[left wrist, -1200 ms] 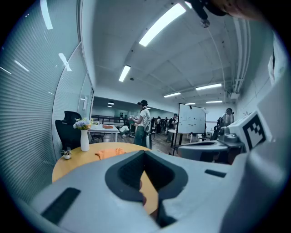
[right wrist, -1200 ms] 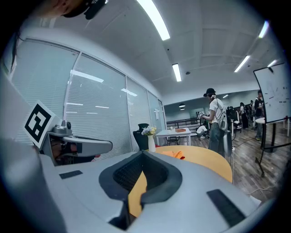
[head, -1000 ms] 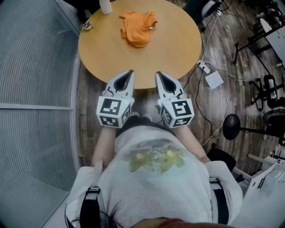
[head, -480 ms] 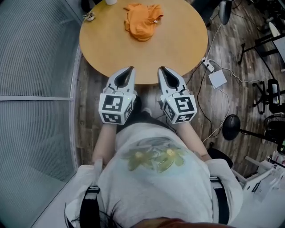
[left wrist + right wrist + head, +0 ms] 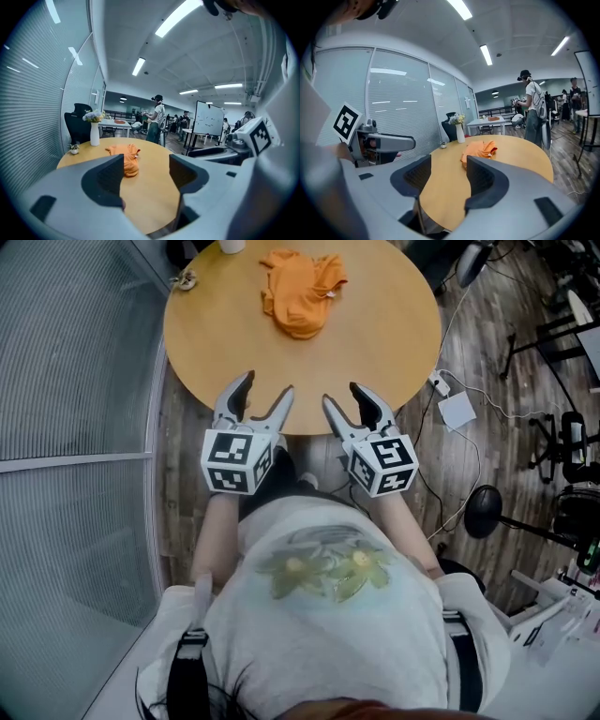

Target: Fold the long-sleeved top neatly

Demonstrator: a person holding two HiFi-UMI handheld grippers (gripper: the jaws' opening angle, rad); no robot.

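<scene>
An orange long-sleeved top (image 5: 302, 291) lies crumpled in a heap on the far side of the round wooden table (image 5: 375, 362). It also shows in the left gripper view as the top (image 5: 126, 156) and in the right gripper view as the top (image 5: 480, 150). My left gripper (image 5: 261, 399) hangs over the table's near edge; its jaws have just been opening and stand apart with nothing between them. My right gripper (image 5: 353, 401) is beside it, its jaws also just opened and empty. Both point toward the top, well short of it.
A white vase with flowers (image 5: 94, 129) and a small pot (image 5: 73, 149) stand at the table's far left edge. A glass partition with blinds (image 5: 75, 409) runs along the left. Cables and a power strip (image 5: 433, 382) lie on the wooden floor at right. People stand in the background (image 5: 155, 119).
Both grippers have gone from shut to open. They have moved forward over the table's near edge and slightly apart.
</scene>
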